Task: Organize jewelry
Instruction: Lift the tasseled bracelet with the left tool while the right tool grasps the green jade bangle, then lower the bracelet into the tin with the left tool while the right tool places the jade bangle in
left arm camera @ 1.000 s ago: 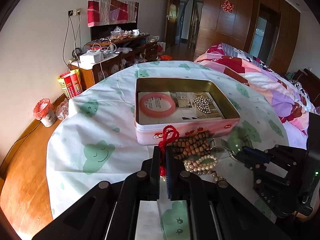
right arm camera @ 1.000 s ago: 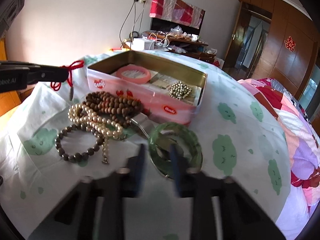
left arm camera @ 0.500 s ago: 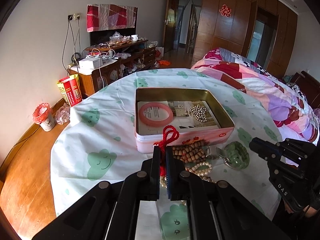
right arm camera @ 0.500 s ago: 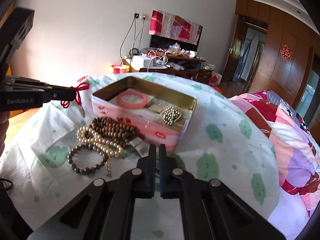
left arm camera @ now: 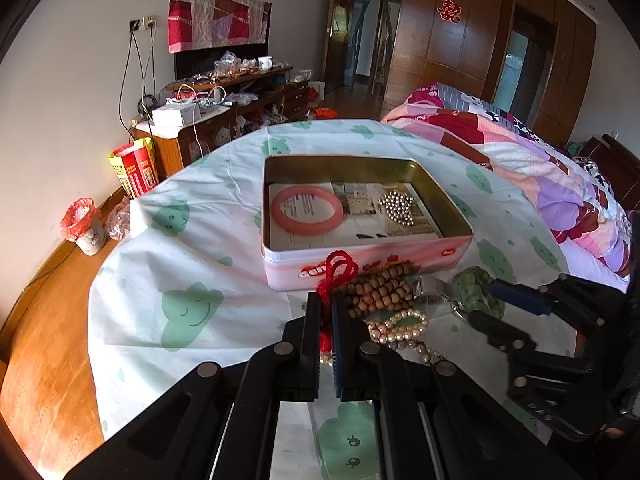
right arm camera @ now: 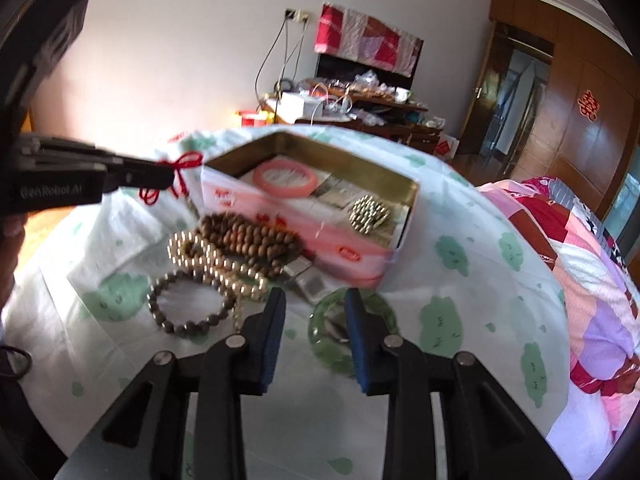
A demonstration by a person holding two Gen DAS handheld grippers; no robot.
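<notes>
My left gripper (left arm camera: 326, 304) is shut on a red knotted cord (left arm camera: 338, 272), held in the air just in front of the pink tin box (left arm camera: 360, 248). The right wrist view shows that gripper (right arm camera: 136, 176) with the cord (right arm camera: 184, 164) left of the tin (right arm camera: 280, 216). A pink bangle (left arm camera: 306, 210) and a silver bead cluster (left arm camera: 396, 208) lie inside the tin. My right gripper (right arm camera: 316, 308) hangs over the green bangle (right arm camera: 384, 312) on the cloth. Its jaws are opening, and the pads touch nothing.
Wooden beads (right arm camera: 248, 236), a pearl strand (right arm camera: 216, 264), a dark bead bracelet (right arm camera: 188, 304) and a metal watch (right arm camera: 304, 276) lie in front of the tin. A quilted bed (left arm camera: 520, 160) borders the table on the right. A cluttered cabinet (left arm camera: 224, 116) stands behind.
The right gripper shut while lifted above the cloth, then opened again over the green bangle. The left gripper stayed still, keeping the red cord.
</notes>
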